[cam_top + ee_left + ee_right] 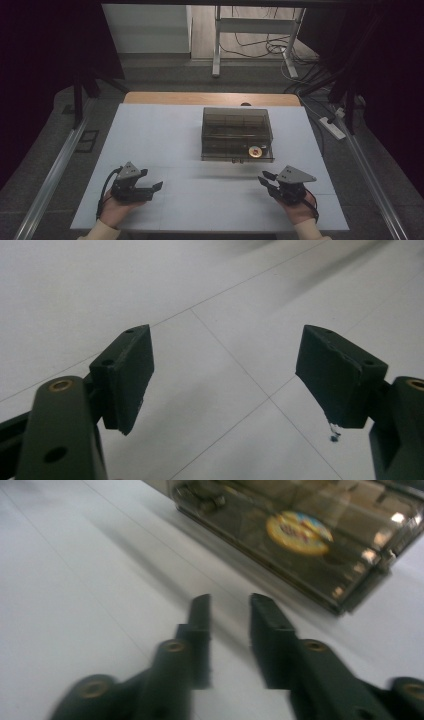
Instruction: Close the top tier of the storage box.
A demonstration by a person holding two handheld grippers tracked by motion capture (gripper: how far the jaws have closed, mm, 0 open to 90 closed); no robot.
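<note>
While both hands rest low on the white surface [165, 130] near the bottom of the high view, a smoky transparent box [237, 134] sits at the centre of the frame, well apart from either hand. Inside it, at its lower right corner, lies a small round item with a yellow and red label [255, 151]; what it is cannot be told.

At lower left, the left hand-held gripper [156, 186] lies released, its jaws standing wide with nothing between them; its own view looks along them at bare white panels [220, 390]. It points toward the middle of the surface and seems parked, waiting.

At lower right, the right hand-held gripper [263, 177] points up and left toward the box's near edge. In its own view, which is blurred, the jaws [230, 602] stand nearly together with a narrow gap and nothing gripped, and the box [300, 535] with its round label [299, 532] fills the upper right. Narrowed jaws aimed at the box front suggest it is readied to work a small part there, perhaps a latch or lid edge
</note>
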